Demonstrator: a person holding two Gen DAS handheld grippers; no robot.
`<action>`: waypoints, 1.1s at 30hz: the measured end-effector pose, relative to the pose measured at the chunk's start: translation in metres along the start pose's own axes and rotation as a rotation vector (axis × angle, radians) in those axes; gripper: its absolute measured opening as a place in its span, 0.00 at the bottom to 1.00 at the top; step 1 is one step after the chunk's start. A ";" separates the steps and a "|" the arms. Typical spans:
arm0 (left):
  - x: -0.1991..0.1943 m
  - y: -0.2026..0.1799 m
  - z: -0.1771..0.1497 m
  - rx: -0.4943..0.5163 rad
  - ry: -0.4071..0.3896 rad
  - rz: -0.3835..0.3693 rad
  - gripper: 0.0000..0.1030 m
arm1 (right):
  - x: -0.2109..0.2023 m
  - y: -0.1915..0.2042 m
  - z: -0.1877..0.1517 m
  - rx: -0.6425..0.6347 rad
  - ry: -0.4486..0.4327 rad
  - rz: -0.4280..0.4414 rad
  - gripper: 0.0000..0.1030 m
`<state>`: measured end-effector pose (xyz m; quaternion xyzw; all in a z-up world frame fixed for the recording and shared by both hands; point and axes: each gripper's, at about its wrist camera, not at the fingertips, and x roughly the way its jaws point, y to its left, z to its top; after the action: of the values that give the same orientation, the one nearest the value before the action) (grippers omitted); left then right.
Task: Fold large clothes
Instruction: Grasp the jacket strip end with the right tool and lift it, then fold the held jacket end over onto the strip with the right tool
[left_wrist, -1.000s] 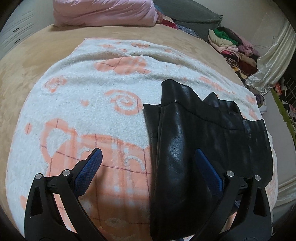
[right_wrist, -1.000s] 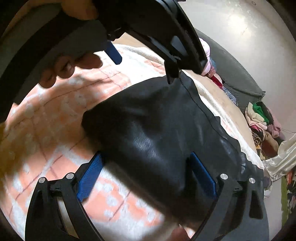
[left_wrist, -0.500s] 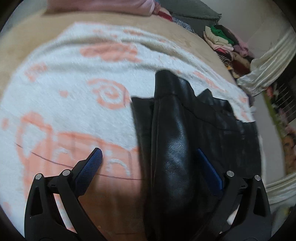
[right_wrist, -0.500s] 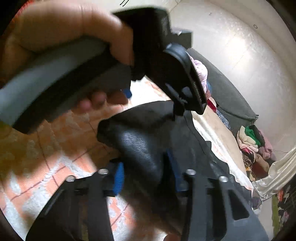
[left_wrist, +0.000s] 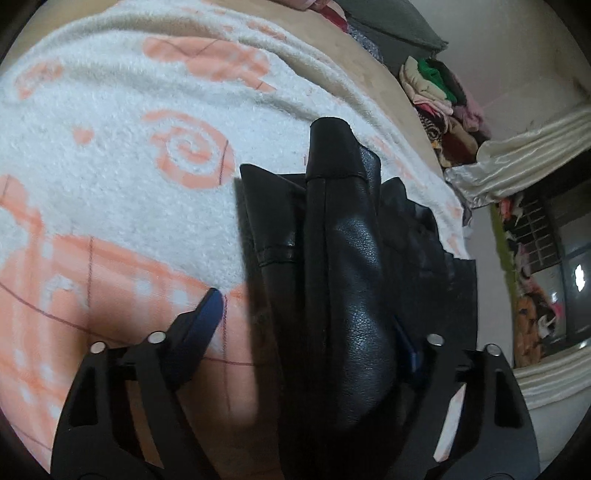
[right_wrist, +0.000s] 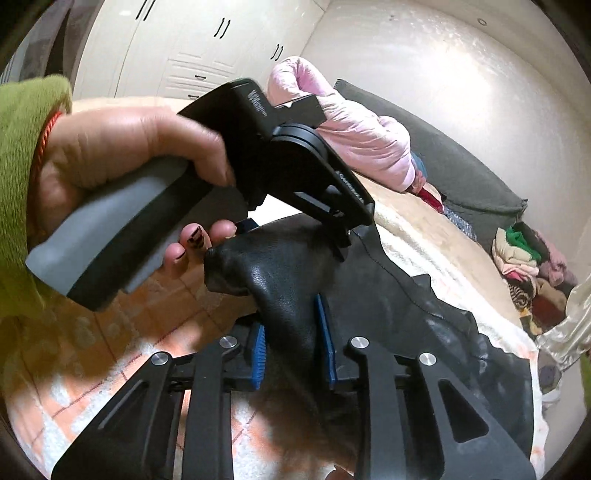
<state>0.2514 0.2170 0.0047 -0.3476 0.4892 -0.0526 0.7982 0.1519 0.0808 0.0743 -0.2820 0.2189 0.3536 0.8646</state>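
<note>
black leather garment (right_wrist: 288, 295) newly in right tool (right_wrist: 291, 354)

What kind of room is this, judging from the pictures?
Most likely a bedroom at home. A bed with a fleecy blanket holds the black leather garment, white wardrobe doors stand behind, and a pile of clothes lies in the corner.

A white blanket (left_wrist: 122, 206) with orange swirls covers the bed; a pink quilt (right_wrist: 354, 136) lies bundled at its far end, a heap of mixed clothes (left_wrist: 443, 99) beside a cream curtain (left_wrist: 524, 155), pale cabinets (right_wrist: 192, 48) behind
</note>
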 end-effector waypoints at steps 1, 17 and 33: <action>0.000 -0.002 0.000 0.006 0.003 -0.021 0.48 | 0.000 -0.002 0.001 0.010 0.003 0.009 0.21; -0.051 -0.151 -0.004 0.263 -0.176 0.005 0.23 | -0.086 -0.071 0.008 0.170 -0.171 -0.072 0.16; -0.003 -0.302 -0.031 0.542 -0.172 0.136 0.33 | -0.143 -0.162 -0.062 0.446 -0.240 -0.147 0.14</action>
<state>0.3020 -0.0247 0.1812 -0.0913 0.4103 -0.0980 0.9021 0.1660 -0.1245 0.1642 -0.0557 0.1660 0.2639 0.9485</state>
